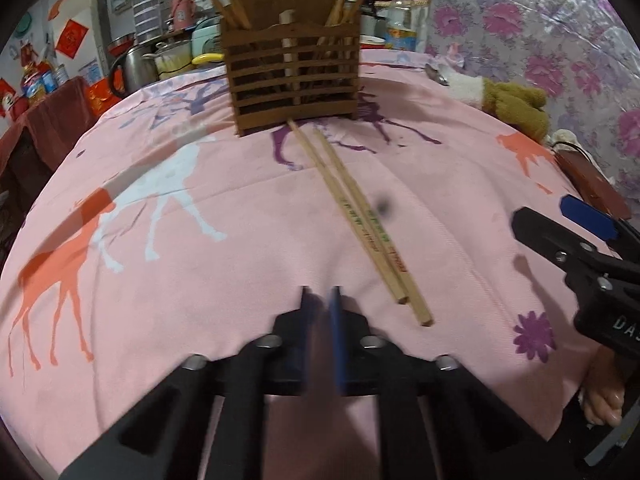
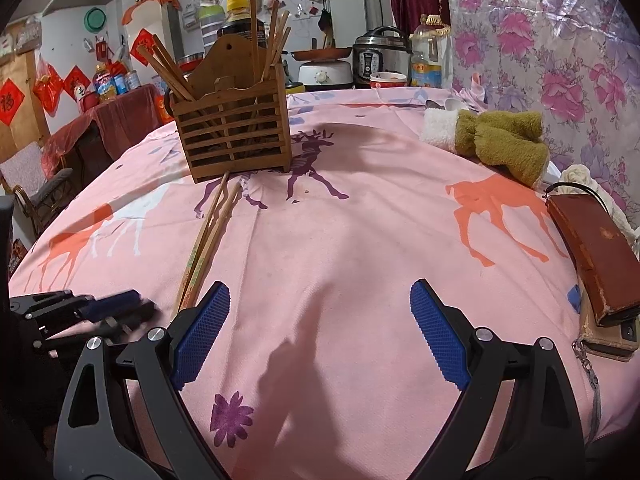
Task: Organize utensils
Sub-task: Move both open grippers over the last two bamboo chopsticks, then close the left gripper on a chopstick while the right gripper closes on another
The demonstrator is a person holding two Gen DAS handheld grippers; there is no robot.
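Fingers first: the left gripper [image 1: 320,300] has its blue pads drawn together on nothing, low at the near edge of the pink tablecloth [image 1: 200,280], just left of the near ends of the chopsticks. No earlier view bears on how they got there. The two loose chopsticks [image 1: 360,220] lie side by side, touching along their length, running from near right to far left, their far tips at the foot of the wooden holder [image 1: 294,80]. They are pale, square-ended sticks with green and red printing near the thick ends. The holder is a dark slatted box with more chopsticks standing in it, leaning outward. To lift the pair well, I judge the left pads must part again, straddle both sticks near the thick ends, and close squarely so neither rolls away. Further right, the right gripper [image 2: 320,332] has its fingers wide apart and empty, over bare cloth.
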